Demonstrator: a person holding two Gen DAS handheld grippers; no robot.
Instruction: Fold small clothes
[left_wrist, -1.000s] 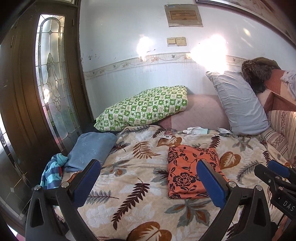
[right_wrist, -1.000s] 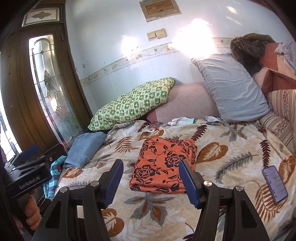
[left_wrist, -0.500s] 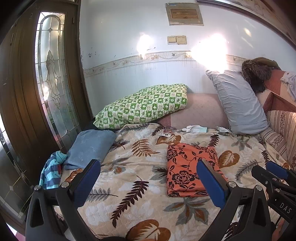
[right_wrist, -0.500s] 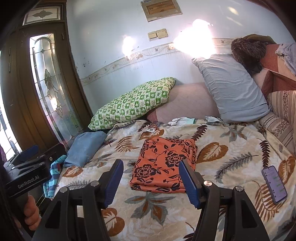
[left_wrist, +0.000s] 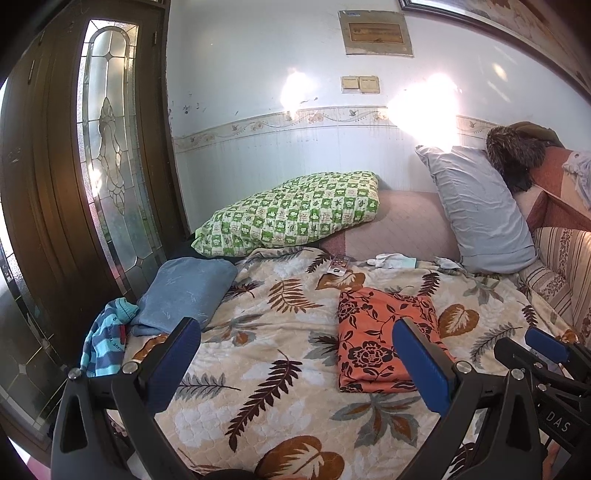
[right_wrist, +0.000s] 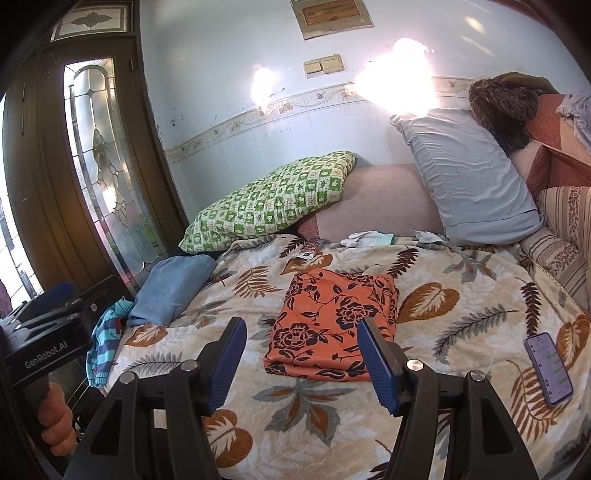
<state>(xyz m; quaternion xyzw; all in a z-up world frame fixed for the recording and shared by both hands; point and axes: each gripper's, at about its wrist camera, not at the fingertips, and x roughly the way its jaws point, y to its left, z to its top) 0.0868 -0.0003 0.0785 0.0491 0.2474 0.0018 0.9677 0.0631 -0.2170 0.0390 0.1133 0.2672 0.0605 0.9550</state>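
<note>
Left gripper (left_wrist: 295, 354): jaws wide apart, nothing between the blue pads, hanging over the near part of the bedspread (left_wrist: 258, 369). In the right wrist view its black body shows at the left edge, with the fingers of a hand (right_wrist: 55, 421) wrapped round the handle below.

Right gripper (right_wrist: 299, 354): jaws apart at a middling width, empty, poised above the near edge of the orange cloth (right_wrist: 332, 328) without touching it. From the left wrist view, its blue tip and black frame show at the lower right.

Orange cloth: floral print in black, folded to a neat rectangle, lying flat at mid-bed on the leaf-patterned bedspread. It sits ahead of the right gripper and to the right of the left gripper's line.

Phone (right_wrist: 548, 369): screen lit, flat on the bedspread, well to the right of the orange cloth.

Left edge of bed: a striped blue garment (left_wrist: 107, 343) bunched up, touching a blue pillow (left_wrist: 184, 291) just behind it.

Further back: a small card or packet (left_wrist: 338, 266) near the bedspread's far edge; print too small to read. Beside it, to the right, pale gloves or socks (left_wrist: 393, 260); I cannot tell which.

Far end: green checked pillow (left_wrist: 295, 214) on the left, grey pillow (left_wrist: 476, 210) leaning upright on the right, a dark furry thing (left_wrist: 513, 155) above it. A bare stretch of pinkish mattress (left_wrist: 399, 229) lies between the two pillows.

Behind: pale wall with a patterned border, two switch plates (left_wrist: 360, 84), a framed plaque (left_wrist: 376, 33). Wooden door with leaded glass (left_wrist: 110, 166) to the left.
</note>
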